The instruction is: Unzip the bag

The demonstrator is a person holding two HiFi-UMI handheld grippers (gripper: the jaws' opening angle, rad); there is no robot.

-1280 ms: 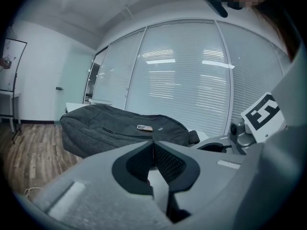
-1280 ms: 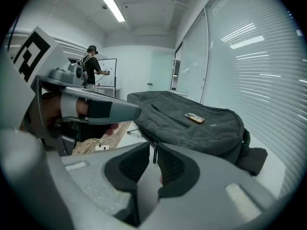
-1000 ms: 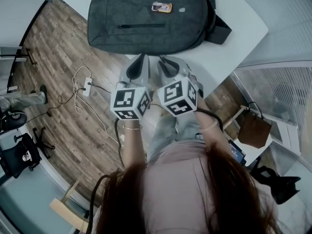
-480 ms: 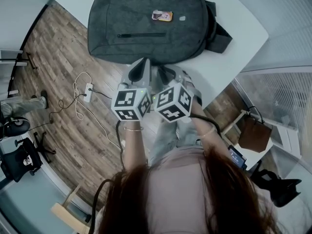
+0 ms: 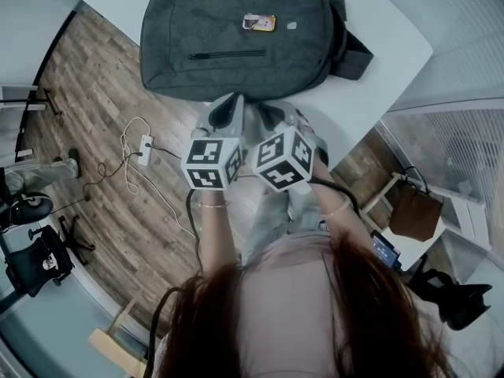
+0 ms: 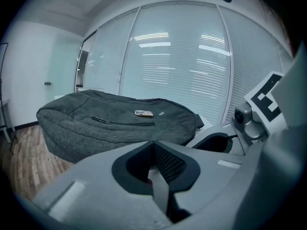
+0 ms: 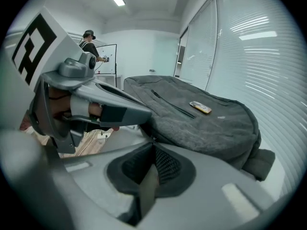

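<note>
A: Checking the left tongs [image 6: 153,143] first: are they gripping anything?

B: No. They are sitting clenched, pad against pad, with nothing between them. The right tongs [image 7: 152,141] are doing the same, squeezed together and empty.

A: Where are they hanging?

B: Side by side, just apart, both pointing toward 12 o'clock in the head view and tilting downward. Their tips are reaching the near edge of the bag [image 5: 236,30]. I cannot tell whether they are touching the cloth.

A: So the bag is lying straight ahead?

B: Yes, at 12 o'clock from both tongs. It is lying flat on the white table [image 5: 386,50], with its long axis running from 9 to 3 o'clock. The zipper [image 5: 228,54] on its front is running the same way. It is looking closed along its whole length and is sitting a little beyond the tips.

A: Which tongs are standing nearer the pull?

B: I am judging that the pull is sitting at the 9 o'clock end, so the left tongs are standing nearer it. The right tongs are standing closer to the 3 o'clock half. I am reading that as the better place for pinning the cloth while the pull is travelling sideways.
</note>
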